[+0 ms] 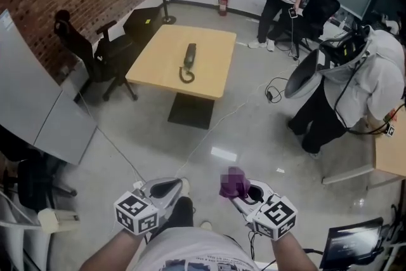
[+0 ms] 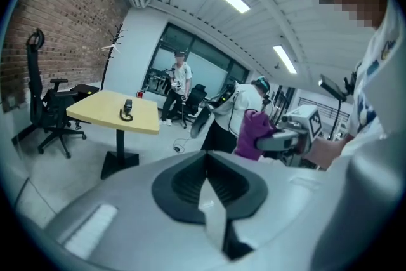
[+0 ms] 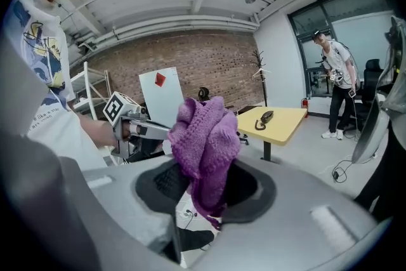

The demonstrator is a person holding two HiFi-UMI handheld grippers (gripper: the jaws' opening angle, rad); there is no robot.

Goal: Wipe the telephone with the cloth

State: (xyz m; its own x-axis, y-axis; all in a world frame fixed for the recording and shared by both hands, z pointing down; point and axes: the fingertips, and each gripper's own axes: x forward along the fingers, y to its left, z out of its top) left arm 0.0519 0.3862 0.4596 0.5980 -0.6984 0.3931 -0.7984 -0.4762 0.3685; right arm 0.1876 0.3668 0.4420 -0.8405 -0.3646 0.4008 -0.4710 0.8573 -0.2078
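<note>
1. Your right gripper [image 1: 240, 192] is pinching the purple cloth [image 1: 234, 182]. The wad bunches up above the jaws and a tail hangs below them. Make sure the pinch sits on the thick part, so that rubbing will not drag the cloth loose.
2. Your left gripper [image 1: 166, 188] has its jaws pressed together with nothing between them, so it is free to steady things.
3. The telephone [image 1: 189, 62] lies near the middle of the yellow table [image 1: 158, 57], well apart from both grippers, with its coiled cord curled at the near end. I judge that no wiping has begun.
4. The step in hand is the approach. Walk up to the near edge of the table, and mind the cable [image 1: 238, 110] on the floor between you and it.
5. Once there, lower the wad onto the handset and stroke along its length — not across it, where the cloth could snag the cord.
6. The handset looks light and may slide, so rest the closed left gripper on one end to pin it.
7. Lead with the cloth rather than the jaw tips — hard plastic could scrape.
</note>
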